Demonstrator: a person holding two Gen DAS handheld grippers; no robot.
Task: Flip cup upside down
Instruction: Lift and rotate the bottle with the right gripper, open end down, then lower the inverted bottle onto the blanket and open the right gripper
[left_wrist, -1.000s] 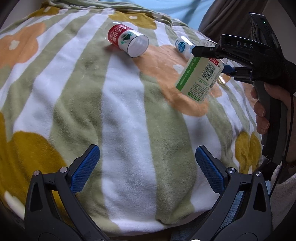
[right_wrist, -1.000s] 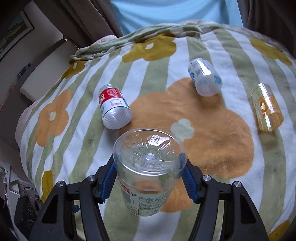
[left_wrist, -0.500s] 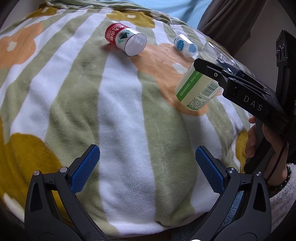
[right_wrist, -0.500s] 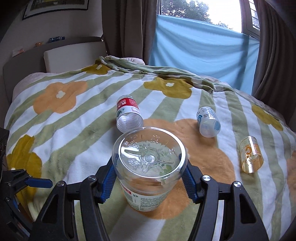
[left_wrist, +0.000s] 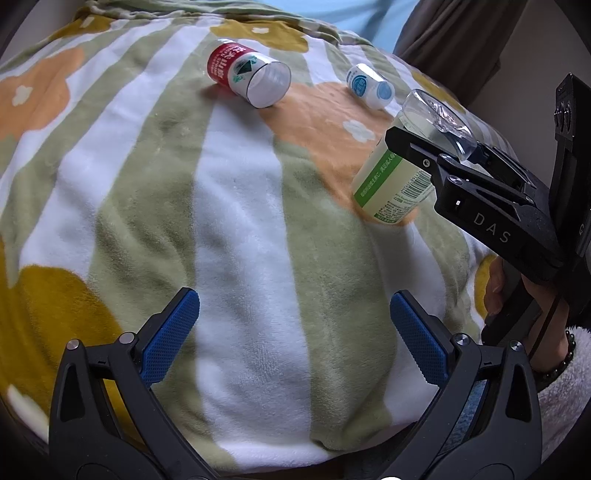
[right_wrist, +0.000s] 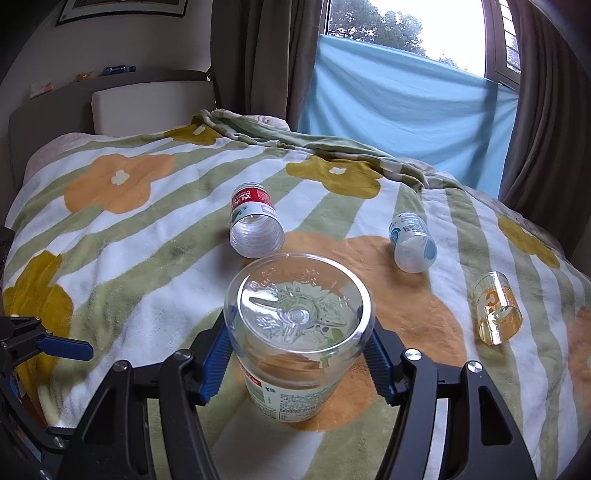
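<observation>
Here, my right tongs (right_wrist: 299, 354) held the clear cup (right_wrist: 297, 343) with the green label, its blue pads (right_wrist: 218, 360) pressed against both sides just under the closed bottom. The cup was turned mouth-down, base uppermost, and tilted a little. In the left wrist view its lower rim hung close over the orange flower in the blanket (left_wrist: 236, 229), toward the right edge of the bed; I could not tell whether it touched the fabric.

My left tongs (left_wrist: 295, 332) stood wide apart with nothing between the pads, low over the near edge of the blanket, well apart from the cup.

3 other cups lay on their sides on the blanket. The red-labelled cup (right_wrist: 255, 225) lay beyond the held cup toward the far edge, its open mouth facing my right camera. The blue-and-white cup (right_wrist: 412, 243) lay to the right of it, near the orange flower's far rim. The small amber cup (right_wrist: 496, 308) lay by the right edge, apart from the others. A pale blue cloth (right_wrist: 406, 99) hung across the window behind the bed, between brown curtains (right_wrist: 266, 55).
</observation>
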